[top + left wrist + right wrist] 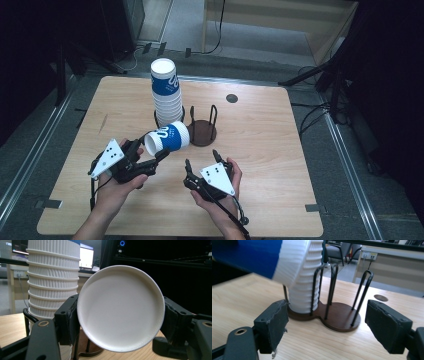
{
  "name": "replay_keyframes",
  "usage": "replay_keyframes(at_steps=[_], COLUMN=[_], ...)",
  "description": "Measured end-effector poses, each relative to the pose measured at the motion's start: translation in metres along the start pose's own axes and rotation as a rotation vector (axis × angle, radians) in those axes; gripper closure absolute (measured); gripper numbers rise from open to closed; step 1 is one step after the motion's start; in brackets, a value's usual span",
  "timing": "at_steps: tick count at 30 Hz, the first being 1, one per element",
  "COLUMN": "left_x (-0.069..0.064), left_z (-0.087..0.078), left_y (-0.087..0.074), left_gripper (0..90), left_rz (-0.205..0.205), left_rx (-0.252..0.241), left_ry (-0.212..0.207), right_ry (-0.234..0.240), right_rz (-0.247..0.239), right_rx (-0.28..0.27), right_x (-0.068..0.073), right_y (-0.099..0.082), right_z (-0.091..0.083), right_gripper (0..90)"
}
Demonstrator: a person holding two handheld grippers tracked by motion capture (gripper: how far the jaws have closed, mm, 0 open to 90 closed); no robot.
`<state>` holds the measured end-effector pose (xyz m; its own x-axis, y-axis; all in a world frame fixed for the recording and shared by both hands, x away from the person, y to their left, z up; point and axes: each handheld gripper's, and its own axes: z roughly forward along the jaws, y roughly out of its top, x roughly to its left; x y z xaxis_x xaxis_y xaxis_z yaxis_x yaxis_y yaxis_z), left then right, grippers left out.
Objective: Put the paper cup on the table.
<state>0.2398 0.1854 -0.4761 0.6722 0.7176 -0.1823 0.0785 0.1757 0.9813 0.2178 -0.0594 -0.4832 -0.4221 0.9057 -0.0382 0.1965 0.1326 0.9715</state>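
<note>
Hidden and cut-off parts

The cup [121,307] hid the left gripper's pads; the stack [53,277] ran past the top edge; the holder [329,317] sat partly behind it.

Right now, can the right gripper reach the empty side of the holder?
Probably yes. The holder has its empty side straight ahead of the right gripper, with bare table between them. The tilted cup is off to the left, above that path.

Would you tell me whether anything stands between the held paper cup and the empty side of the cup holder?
Nothing visible does: the paper cup hangs beside the holder's empty ring.
</note>
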Motion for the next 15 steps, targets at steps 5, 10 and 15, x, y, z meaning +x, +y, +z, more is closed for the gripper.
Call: replay_keyframes(at_steps=[5,10,15], left_x=[0.0012,0.0021,0.0020], left_z=[-0.0008,-0.0016,-0.0014], left_y=[0.0000,0.0009,0.0006], left_gripper=[28.3,28.2,28.3], left_rz=[-0.003,-0.005,-0.016], left_rx=[-0.010,-0.022,-0.022], left_ry=[0.003,0.006,-0.001], right_ry=[0.020,0.026,0.061], right_rz=[0.097,0.221,0.419], right_rx=[0.027,0.034,0.028], right_x=[0.0060,0.0062,-0.0008], right_y=[0.0025,0.0048,0.0091], right_z=[-0.0021,-0.0034,-0.0059], right_gripper=[13.1,4.0,3.7])
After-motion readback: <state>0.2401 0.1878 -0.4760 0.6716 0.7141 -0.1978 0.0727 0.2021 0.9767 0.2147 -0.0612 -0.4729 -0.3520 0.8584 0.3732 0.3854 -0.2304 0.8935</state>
